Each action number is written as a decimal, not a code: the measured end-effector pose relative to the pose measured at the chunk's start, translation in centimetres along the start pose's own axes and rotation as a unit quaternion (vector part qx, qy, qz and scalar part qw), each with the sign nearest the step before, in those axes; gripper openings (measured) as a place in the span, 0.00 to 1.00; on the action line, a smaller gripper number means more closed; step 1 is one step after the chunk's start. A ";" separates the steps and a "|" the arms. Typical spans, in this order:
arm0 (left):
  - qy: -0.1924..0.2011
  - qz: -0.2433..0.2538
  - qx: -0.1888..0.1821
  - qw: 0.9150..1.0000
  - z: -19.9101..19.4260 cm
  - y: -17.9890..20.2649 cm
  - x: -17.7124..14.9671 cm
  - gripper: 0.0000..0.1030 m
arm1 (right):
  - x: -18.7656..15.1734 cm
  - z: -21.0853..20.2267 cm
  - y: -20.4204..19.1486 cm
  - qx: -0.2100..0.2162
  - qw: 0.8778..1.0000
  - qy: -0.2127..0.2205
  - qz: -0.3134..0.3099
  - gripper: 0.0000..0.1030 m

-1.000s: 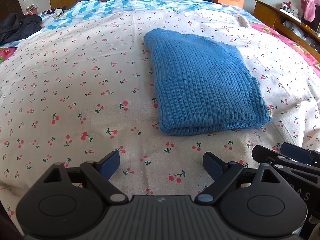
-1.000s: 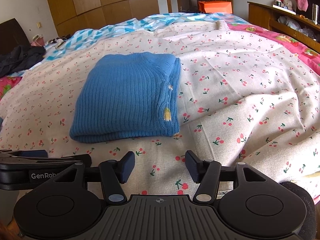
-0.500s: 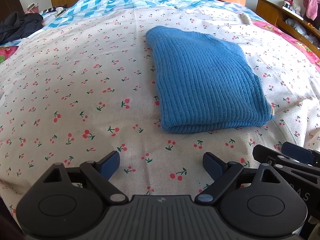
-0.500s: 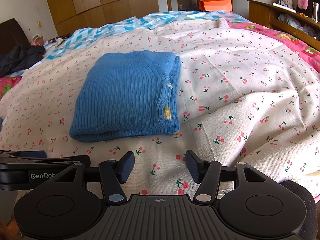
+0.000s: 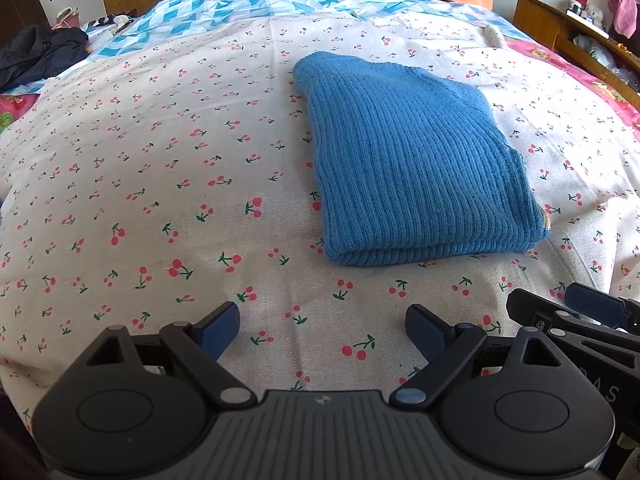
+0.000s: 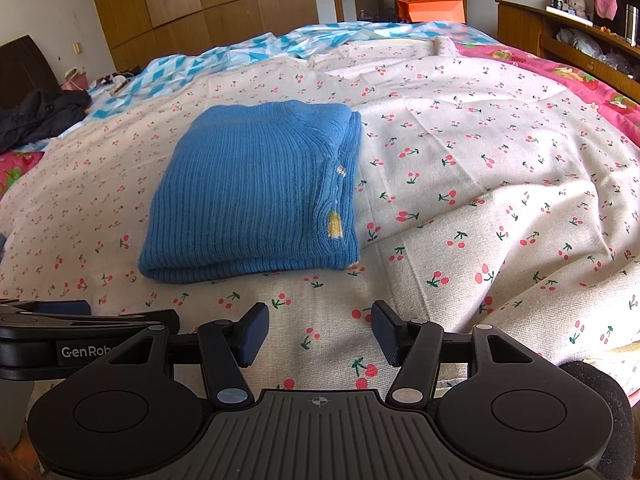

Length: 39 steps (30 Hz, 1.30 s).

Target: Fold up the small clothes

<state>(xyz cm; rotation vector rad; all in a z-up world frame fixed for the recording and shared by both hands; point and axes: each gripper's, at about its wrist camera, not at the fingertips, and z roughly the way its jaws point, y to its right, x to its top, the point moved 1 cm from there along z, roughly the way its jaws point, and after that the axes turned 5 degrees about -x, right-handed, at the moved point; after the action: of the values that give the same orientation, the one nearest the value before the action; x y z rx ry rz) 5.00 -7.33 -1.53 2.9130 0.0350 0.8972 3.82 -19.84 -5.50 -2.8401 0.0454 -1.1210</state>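
Note:
A blue ribbed knit garment [image 5: 416, 160] lies folded into a rectangle on the cherry-print bedspread [image 5: 160, 160]; it also shows in the right wrist view [image 6: 256, 196], with a small yellow tag at its right edge. My left gripper [image 5: 322, 330] is open and empty, held near the bed's front edge, short of the garment and apart from it. My right gripper [image 6: 318, 332] is open and empty, likewise in front of the garment. Each gripper shows at the edge of the other's view.
A blue-and-white patterned quilt [image 5: 240, 4] lies at the far end of the bed. Dark clothing [image 5: 36, 56] sits at the far left. A pink blanket [image 6: 580, 80] and a wooden shelf [image 6: 560, 36] run along the right. Wooden wardrobes [image 6: 200, 0] stand behind.
Both grippers have shifted slightly while staying open; the left view has drawn back a little from the garment. The garment has not moved.

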 end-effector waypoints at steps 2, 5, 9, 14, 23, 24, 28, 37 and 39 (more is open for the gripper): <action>0.000 -0.001 0.000 1.000 0.0 0.0 0.0 0.91 | 0.0 0.0 0.0 0.000 1.000 0.000 0.000 0.55; -0.001 -0.001 0.000 1.000 0.0 0.0 0.0 0.91 | 0.0 0.0 0.0 0.000 1.000 0.000 0.000 0.55; 0.000 -0.002 0.000 1.000 0.0 0.0 0.0 0.91 | 0.0 0.0 0.0 0.000 1.000 0.000 0.000 0.55; 0.000 -0.002 0.000 1.000 0.0 0.0 0.0 0.91 | 0.0 0.0 0.0 0.000 1.000 0.000 0.000 0.55; 0.001 -0.001 0.004 1.000 -0.1 0.0 0.0 0.91 | 0.0 0.0 -0.1 0.000 1.000 0.000 -0.001 0.55; 0.001 -0.001 0.004 1.000 -0.1 0.0 0.0 0.91 | 0.0 0.0 -0.1 0.000 1.000 0.000 -0.001 0.55; 0.002 0.001 0.005 1.000 -0.2 0.1 0.0 0.91 | 0.0 0.0 -0.1 0.000 1.000 0.000 -0.001 0.55; 0.002 0.001 0.006 1.000 -0.2 0.1 -0.1 0.91 | -0.1 -0.1 -0.1 0.000 1.000 0.000 -0.001 0.55; 0.003 0.002 0.008 1.000 -0.3 0.1 0.0 0.91 | -0.1 -0.1 -0.1 0.000 1.000 0.000 -0.001 0.55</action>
<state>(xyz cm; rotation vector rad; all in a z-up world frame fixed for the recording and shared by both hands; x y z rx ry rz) 4.80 -7.38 -1.31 2.9249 0.0372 0.9108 3.73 -19.72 -5.48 -2.8410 0.0432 -1.1212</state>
